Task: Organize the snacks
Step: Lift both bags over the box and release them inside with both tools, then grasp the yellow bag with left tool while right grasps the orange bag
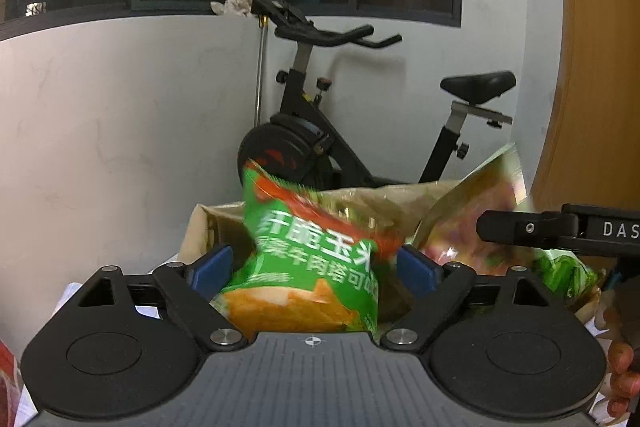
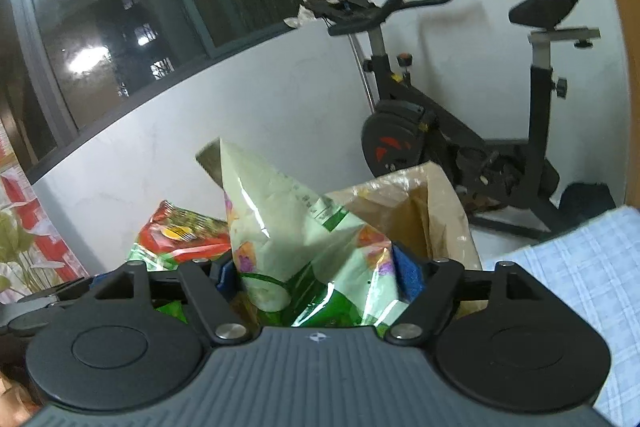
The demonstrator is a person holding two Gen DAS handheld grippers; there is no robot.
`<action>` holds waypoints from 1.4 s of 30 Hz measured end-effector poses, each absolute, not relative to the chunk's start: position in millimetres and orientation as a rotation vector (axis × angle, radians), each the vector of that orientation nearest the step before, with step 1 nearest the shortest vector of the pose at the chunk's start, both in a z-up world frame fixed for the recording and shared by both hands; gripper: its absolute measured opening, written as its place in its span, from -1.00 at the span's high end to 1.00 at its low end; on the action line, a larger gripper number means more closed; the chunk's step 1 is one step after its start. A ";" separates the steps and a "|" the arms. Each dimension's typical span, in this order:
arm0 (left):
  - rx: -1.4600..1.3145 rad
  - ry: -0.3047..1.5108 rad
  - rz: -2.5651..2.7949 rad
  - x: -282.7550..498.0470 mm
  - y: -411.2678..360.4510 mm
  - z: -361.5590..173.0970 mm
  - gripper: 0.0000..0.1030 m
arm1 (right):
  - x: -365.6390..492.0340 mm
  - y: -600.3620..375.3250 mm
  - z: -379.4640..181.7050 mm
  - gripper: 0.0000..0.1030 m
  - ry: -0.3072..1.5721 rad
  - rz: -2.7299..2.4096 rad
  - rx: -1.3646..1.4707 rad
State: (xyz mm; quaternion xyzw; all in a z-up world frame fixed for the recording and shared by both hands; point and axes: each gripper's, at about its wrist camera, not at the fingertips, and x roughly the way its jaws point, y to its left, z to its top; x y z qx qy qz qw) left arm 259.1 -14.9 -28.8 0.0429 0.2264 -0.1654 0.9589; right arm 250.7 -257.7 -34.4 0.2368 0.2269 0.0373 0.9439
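Note:
A green corn-chip bag (image 1: 312, 259), slightly blurred, stands between the blue pads of my left gripper (image 1: 314, 267). The pads sit a little off its sides, so the gripper is open. Behind the bag is an open brown paper bag (image 1: 360, 199). A pale green snack bag (image 2: 296, 227) with flower prints stands upright between the blue pads of my right gripper (image 2: 318, 273), which is also open, just in front of the brown paper bag (image 2: 432, 195). The right gripper's black finger (image 1: 520, 227) shows at the right edge of the left wrist view, beside the blurred pale bag (image 1: 476, 203).
A black exercise bike (image 1: 304, 147) stands against the white wall under a dark window. A wooden panel (image 1: 600, 67) rises on the right. A blue checked cloth (image 2: 580, 267) lies at the right. A person's fingers (image 1: 620, 367) show at the lower right.

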 end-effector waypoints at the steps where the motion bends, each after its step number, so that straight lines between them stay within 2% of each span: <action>1: 0.085 0.462 -0.338 259.3 -14.0 -28.9 -0.77 | 251.2 -258.1 -34.7 -0.57 0.468 0.073 0.481; 8: 0.054 0.474 -0.336 258.9 -7.5 -25.9 -0.78 | 243.8 -259.6 -33.6 -0.69 0.470 0.037 0.452; 25: -0.065 0.489 -0.308 185.4 56.0 -19.6 -0.78 | 165.2 -248.6 -20.0 -0.70 0.376 0.089 0.229; 35: -0.033 0.509 -0.265 140.3 76.3 -49.2 -0.78 | 119.3 -226.8 -45.3 -0.85 0.333 0.074 0.152; 38: -0.064 0.561 -0.256 136.4 84.9 -67.0 -0.78 | 112.2 -218.1 -58.2 -1.00 0.334 0.063 0.162; 42: -0.096 0.619 -0.233 137.8 95.1 -85.7 -0.78 | 109.7 -205.1 -77.9 -1.00 0.384 0.076 0.188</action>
